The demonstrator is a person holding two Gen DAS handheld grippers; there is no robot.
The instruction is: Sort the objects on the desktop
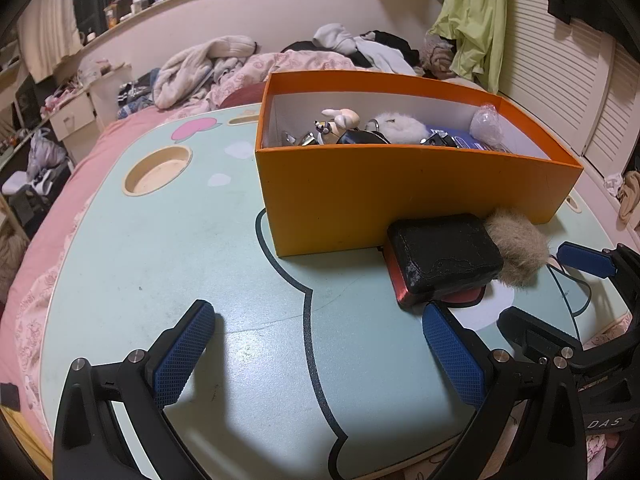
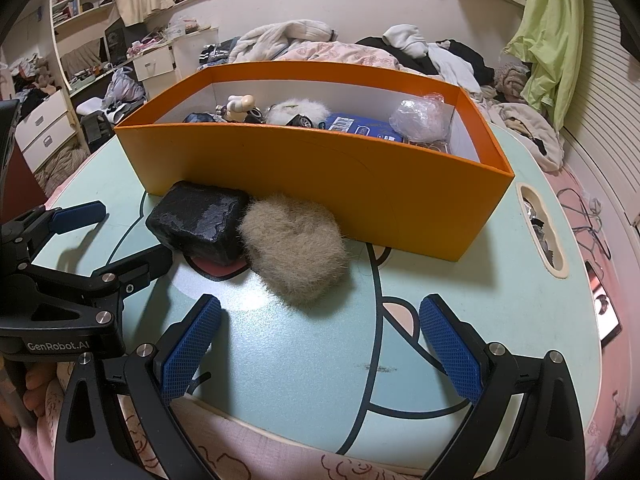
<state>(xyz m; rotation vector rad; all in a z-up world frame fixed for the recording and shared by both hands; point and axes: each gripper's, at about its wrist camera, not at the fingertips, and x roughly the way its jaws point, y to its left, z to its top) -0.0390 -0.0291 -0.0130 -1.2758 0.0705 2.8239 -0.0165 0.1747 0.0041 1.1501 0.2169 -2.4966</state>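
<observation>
An orange box (image 1: 400,196) (image 2: 320,176) stands on the pale green lap table (image 1: 180,248) (image 2: 300,360) and holds several small items: a white figurine, a white furry ball, a blue packet, a clear plastic bag. Against its front wall lie a black case (image 1: 444,254) (image 2: 200,222) and a beige furry pompom (image 1: 518,248) (image 2: 296,258), touching each other. My left gripper (image 1: 320,352) is open and empty, its right finger near the black case. My right gripper (image 2: 320,348) is open and empty, just in front of the pompom.
The table has a round cup recess (image 1: 158,170) at its left and a slot (image 2: 542,228) at its right. It rests on a bed with pink bedding (image 1: 48,240). Clothes are piled behind the box (image 2: 340,48). A cable (image 2: 584,216) lies at the right.
</observation>
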